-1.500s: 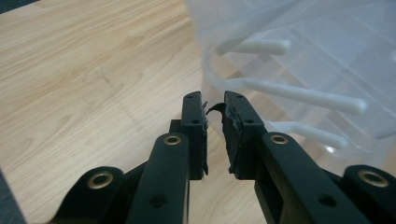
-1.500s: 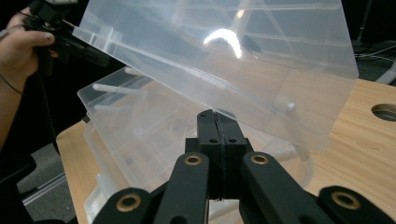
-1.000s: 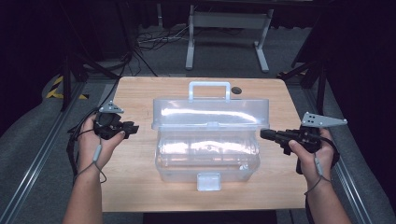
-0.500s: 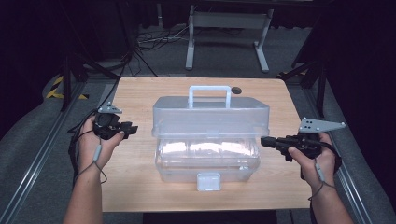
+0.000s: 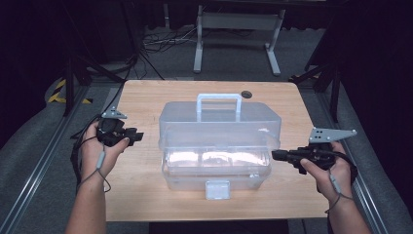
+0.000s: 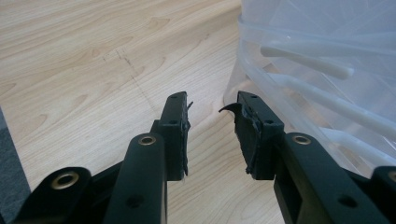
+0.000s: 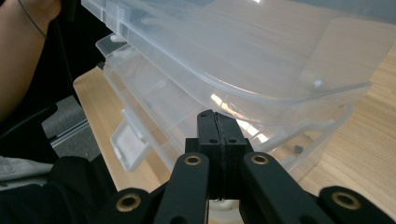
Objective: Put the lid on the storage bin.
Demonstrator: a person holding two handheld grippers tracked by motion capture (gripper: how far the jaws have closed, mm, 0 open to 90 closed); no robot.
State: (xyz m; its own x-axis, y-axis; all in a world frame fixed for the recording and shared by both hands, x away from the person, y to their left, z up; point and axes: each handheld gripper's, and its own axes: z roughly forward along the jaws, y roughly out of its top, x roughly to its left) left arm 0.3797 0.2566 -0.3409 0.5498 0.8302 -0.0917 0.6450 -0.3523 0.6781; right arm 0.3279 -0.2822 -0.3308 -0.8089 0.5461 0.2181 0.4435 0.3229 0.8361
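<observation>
Clear plastic storage box [image 5: 219, 146] with white handle sits mid table [image 5: 141, 97], lid raised at its front. Left gripper [image 5: 132, 136] just left of box, jaws have just been opening, nothing between them. Right gripper [image 5: 277, 155] at box's right end, jaws together, empty.

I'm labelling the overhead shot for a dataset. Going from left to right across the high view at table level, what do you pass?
The left gripper in the person's left hand → the clear plastic storage box with a white handle → the right gripper in the person's right hand, all over the light wooden table.
</observation>
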